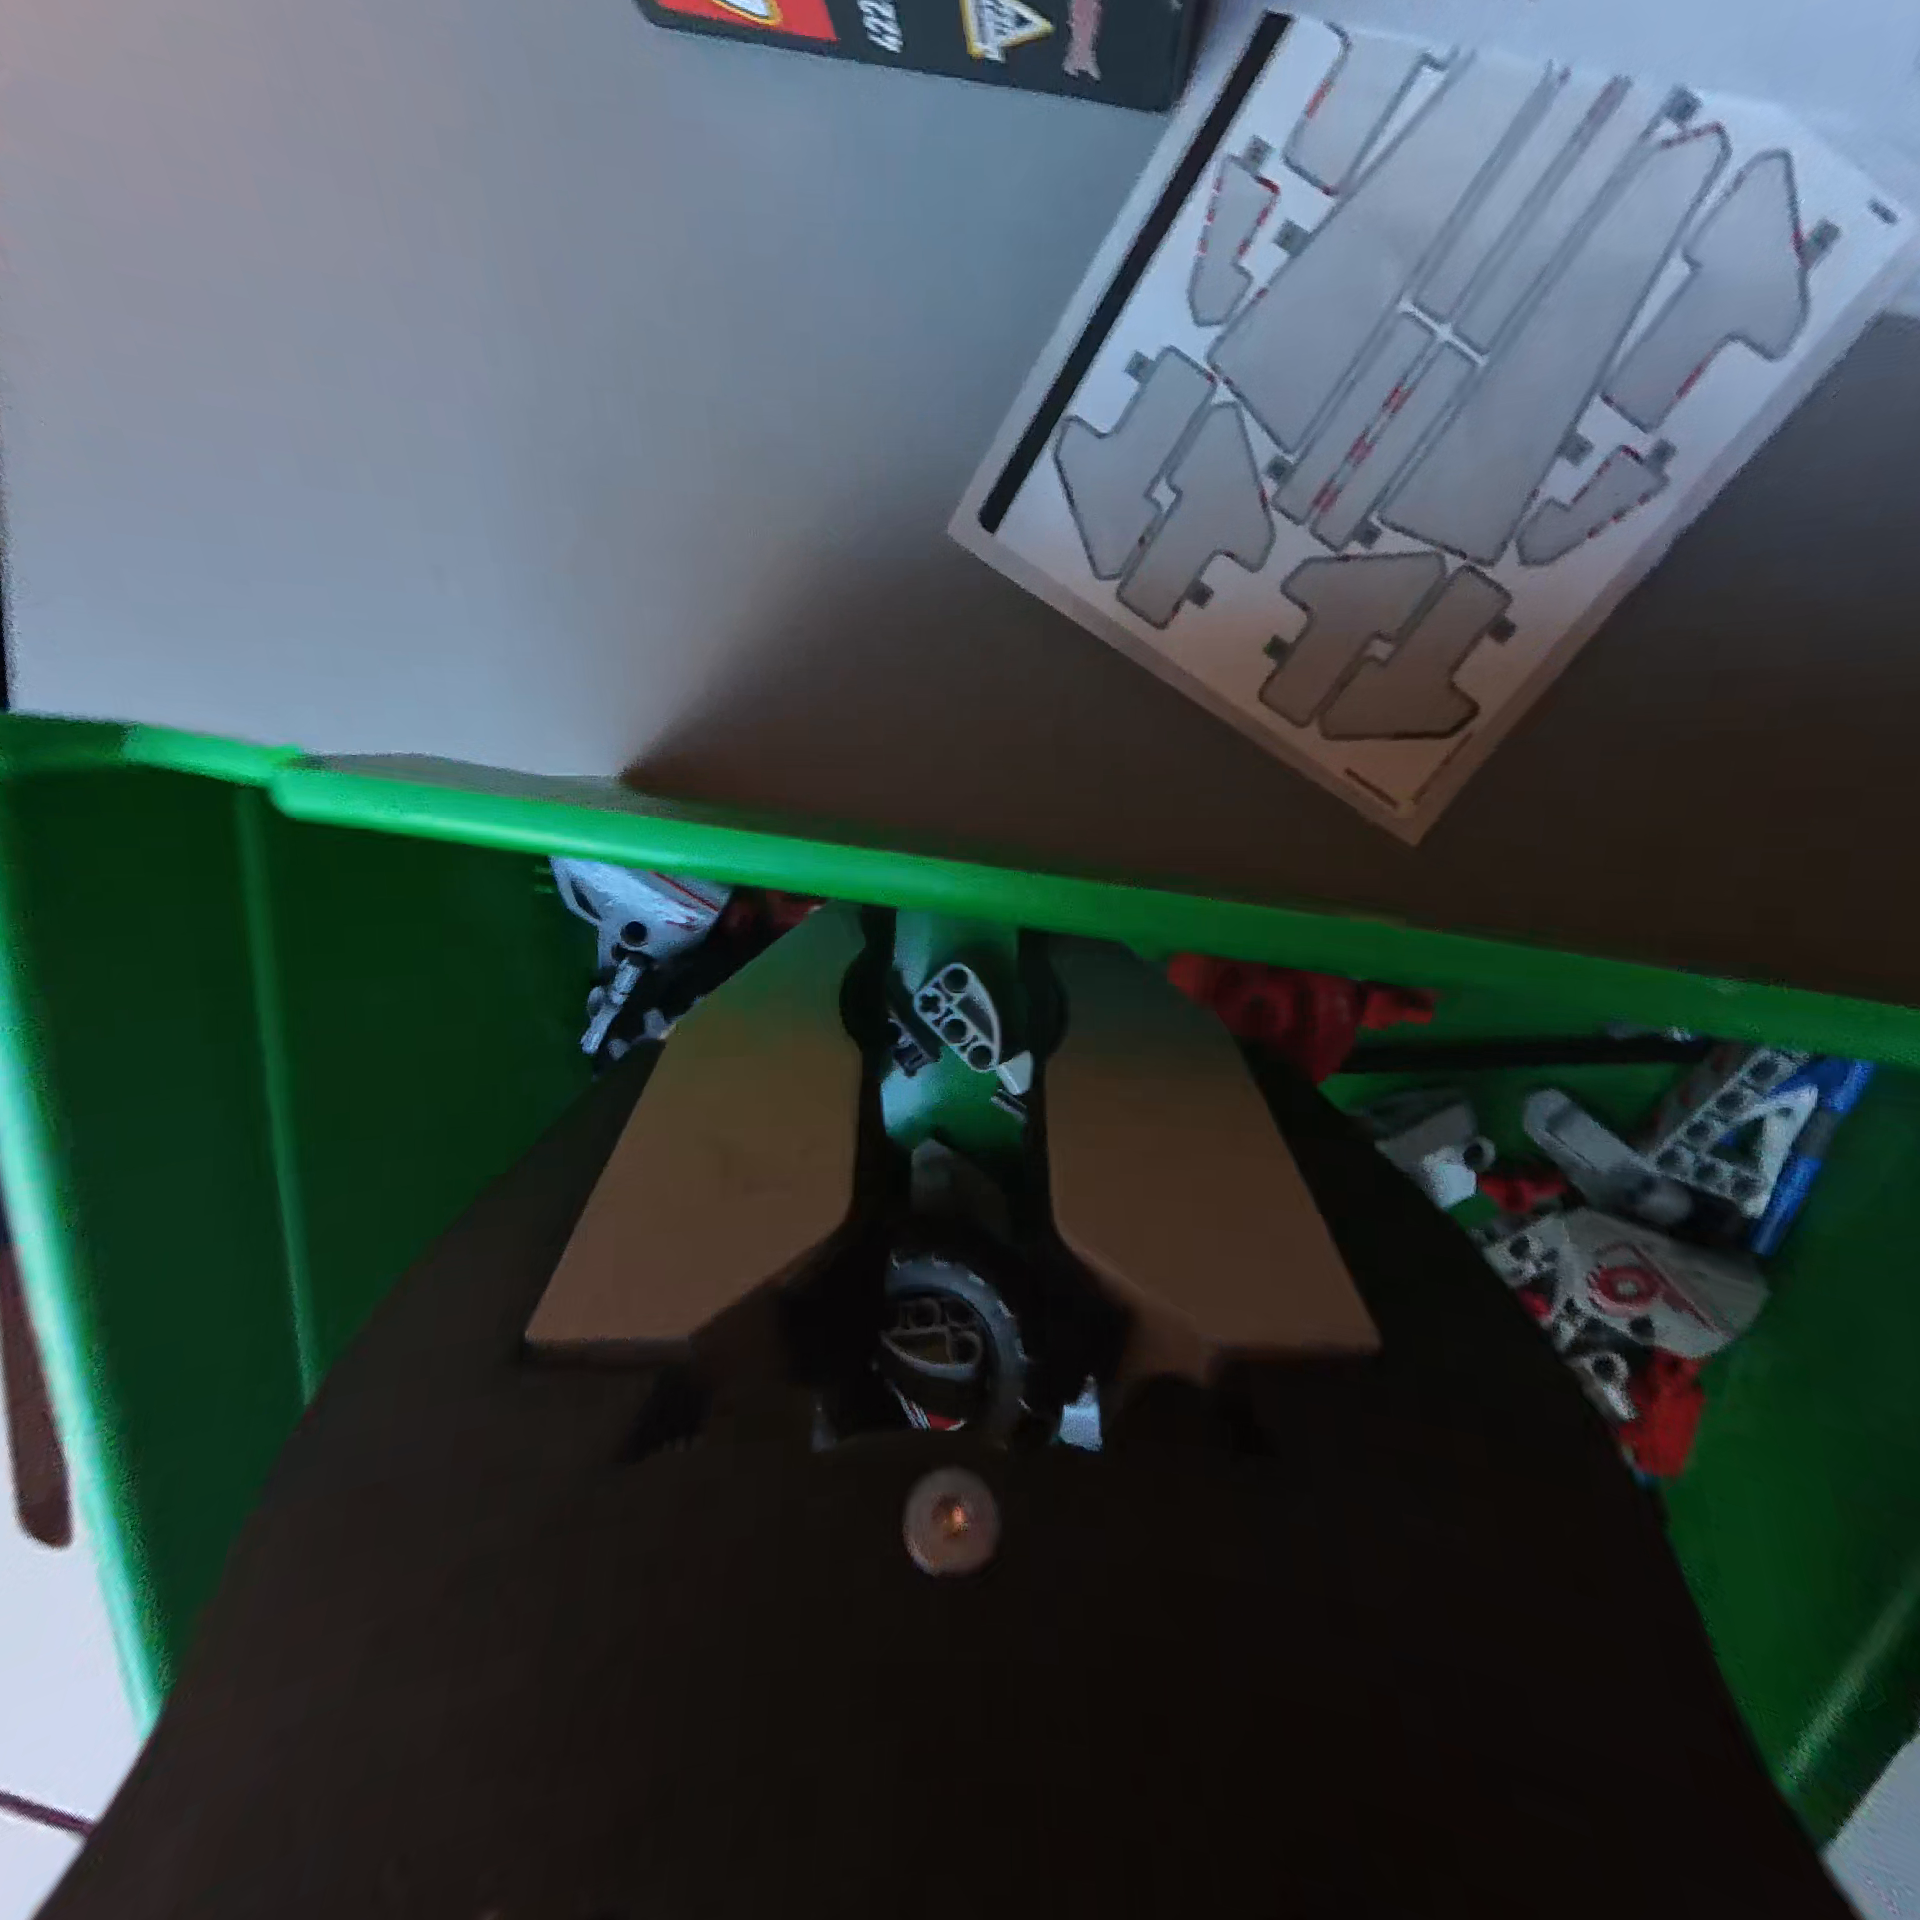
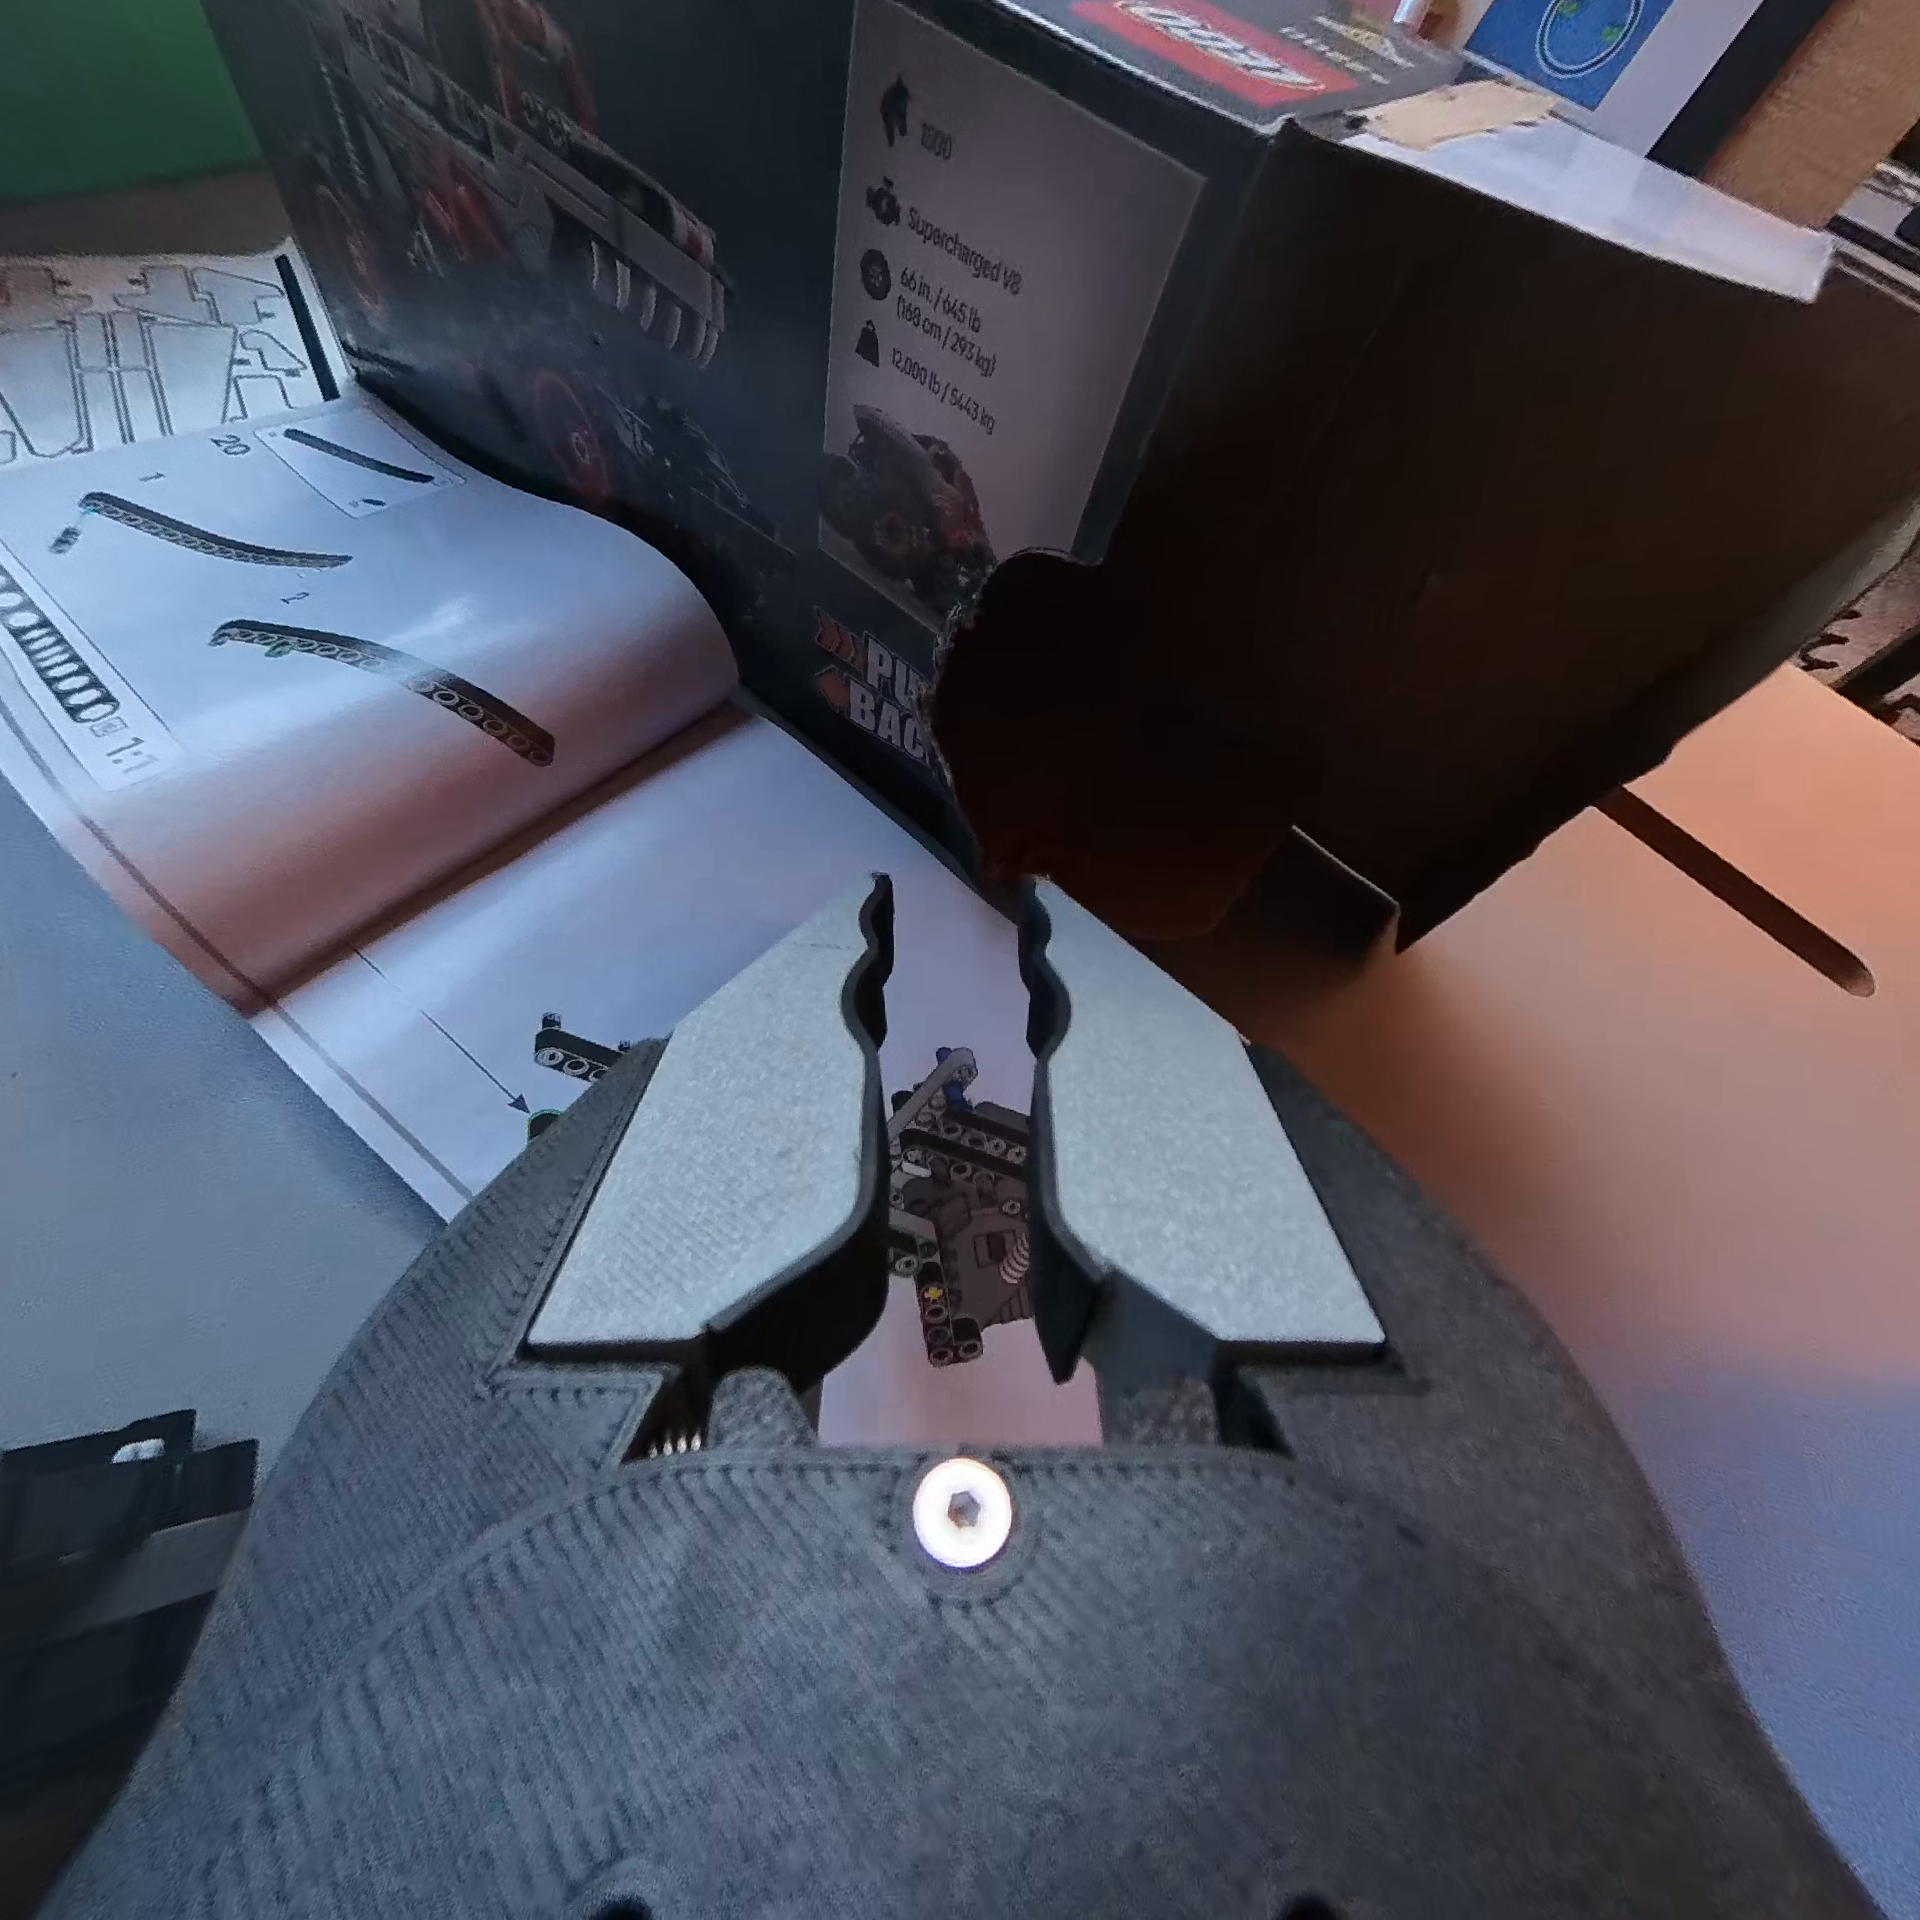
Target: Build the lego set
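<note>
My left gripper (image 1: pixel 951 940) is open and reaches down into a green bin (image 1: pixel 727 821) of loose lego pieces. A small grey holed piece (image 1: pixel 961 1013) lies between its fingertips; I cannot tell if they touch it. A black toothed wheel (image 1: pixel 951 1340) lies under the finger bases. A pile of grey, red and blue pieces (image 1: pixel 1621 1226) sits to the right, and a white panel piece (image 1: pixel 634 904) to the left. My right gripper (image 2: pixel 956 894) is open and empty, held just above the open instruction booklet (image 2: pixel 364 665).
A sticker sheet (image 1: pixel 1455 395) lies on the table beyond the bin and also shows in the right wrist view (image 2: pixel 125 353). The dark lego box (image 2: pixel 727 312) stands behind the booklet, its torn flap (image 2: pixel 1091 748) just ahead of my right fingertips. A black object (image 2: pixel 94 1507) sits at lower left. There is about 40 cm between the tips of the two grippers. Measured from the fingertips, the black toothed wheel (image 1: pixel 951 1340) is 9 cm or so from the left gripper and 50 cm from the right.
</note>
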Motion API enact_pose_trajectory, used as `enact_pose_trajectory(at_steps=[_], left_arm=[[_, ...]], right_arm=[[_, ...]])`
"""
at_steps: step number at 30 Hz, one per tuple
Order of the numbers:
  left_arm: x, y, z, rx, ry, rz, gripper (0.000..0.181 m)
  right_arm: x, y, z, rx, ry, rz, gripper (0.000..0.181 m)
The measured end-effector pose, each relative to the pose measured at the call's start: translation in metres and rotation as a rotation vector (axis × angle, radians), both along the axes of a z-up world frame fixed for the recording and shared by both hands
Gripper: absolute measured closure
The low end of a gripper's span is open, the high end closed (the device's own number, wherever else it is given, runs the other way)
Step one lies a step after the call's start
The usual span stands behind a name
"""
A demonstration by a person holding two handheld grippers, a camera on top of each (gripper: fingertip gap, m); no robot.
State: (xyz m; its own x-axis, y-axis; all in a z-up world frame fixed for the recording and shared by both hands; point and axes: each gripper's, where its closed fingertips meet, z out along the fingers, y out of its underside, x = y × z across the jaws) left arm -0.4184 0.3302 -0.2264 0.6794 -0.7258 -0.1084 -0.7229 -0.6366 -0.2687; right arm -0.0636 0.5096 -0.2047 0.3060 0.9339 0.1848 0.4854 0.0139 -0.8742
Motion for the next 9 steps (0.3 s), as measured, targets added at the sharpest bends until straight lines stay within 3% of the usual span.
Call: enact_pose_trajectory(at_steps=[3,9], left_arm=[[0.000,-0.008,-0.008,-0.063,0.010,-0.056,0.157],[-0.004,0.004,-0.012,0.024,0.071,-0.088,0.150]], right_arm=[[0.001,-0.001,0.000,-0.002,0.003,-0.003,0.160],[0.001,0.000,0.000,-0.006,0.002,-0.005,0.160]])
